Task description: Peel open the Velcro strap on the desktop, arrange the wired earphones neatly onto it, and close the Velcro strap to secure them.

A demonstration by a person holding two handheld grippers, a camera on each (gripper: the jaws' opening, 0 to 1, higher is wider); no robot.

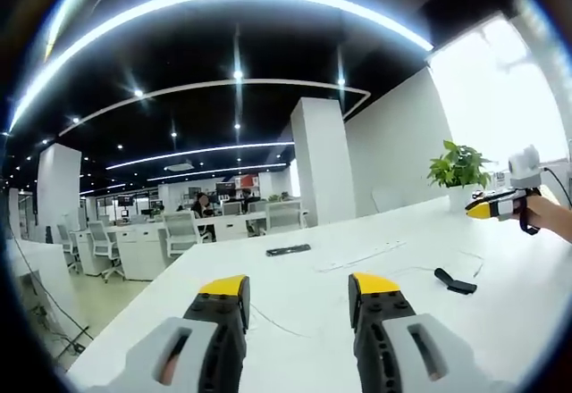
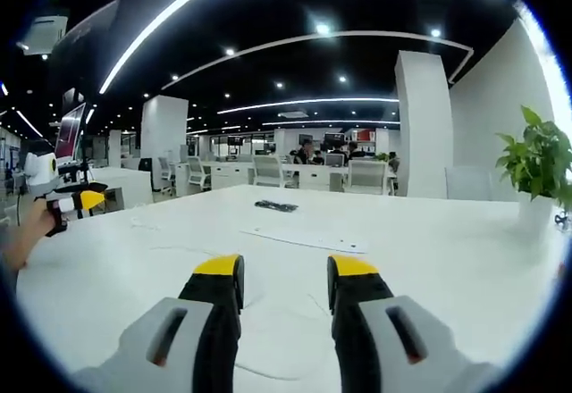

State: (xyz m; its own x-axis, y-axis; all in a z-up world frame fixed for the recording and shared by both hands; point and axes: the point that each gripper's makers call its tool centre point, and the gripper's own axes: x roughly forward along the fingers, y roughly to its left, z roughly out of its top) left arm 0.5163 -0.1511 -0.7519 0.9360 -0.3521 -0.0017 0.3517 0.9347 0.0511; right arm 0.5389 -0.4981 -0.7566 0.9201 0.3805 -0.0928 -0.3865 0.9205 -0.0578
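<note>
**Both grippers high and empty; thin cable and small strap are easy to miss**

Left gripper view: the left gripper (image 1: 298,299) hangs above the white desktop (image 1: 384,232) with its jaws spread and nothing between them. A small dark piece, likely the Velcro strap (image 1: 455,281), lies on the desk ahead to the right, and a thin white line near it looks like the earphone cable (image 1: 393,271), though it is too faint to be sure. A second dark object (image 1: 288,250) lies farther back. The right gripper (image 1: 487,207) enters from the right, held by a hand (image 1: 550,216) well above the desk near a potted plant (image 1: 458,171). The risk here is reaching for the wrong dark item.

Right gripper view: the right gripper (image 2: 284,277) is level over the desktop (image 2: 429,250), jaws apart and empty. The left gripper (image 2: 85,200) shows far left. A faint cable (image 2: 268,371) crosses the desk just under the jaws; white on white, it could snag or be dragged unnoticed during descent.
</note>
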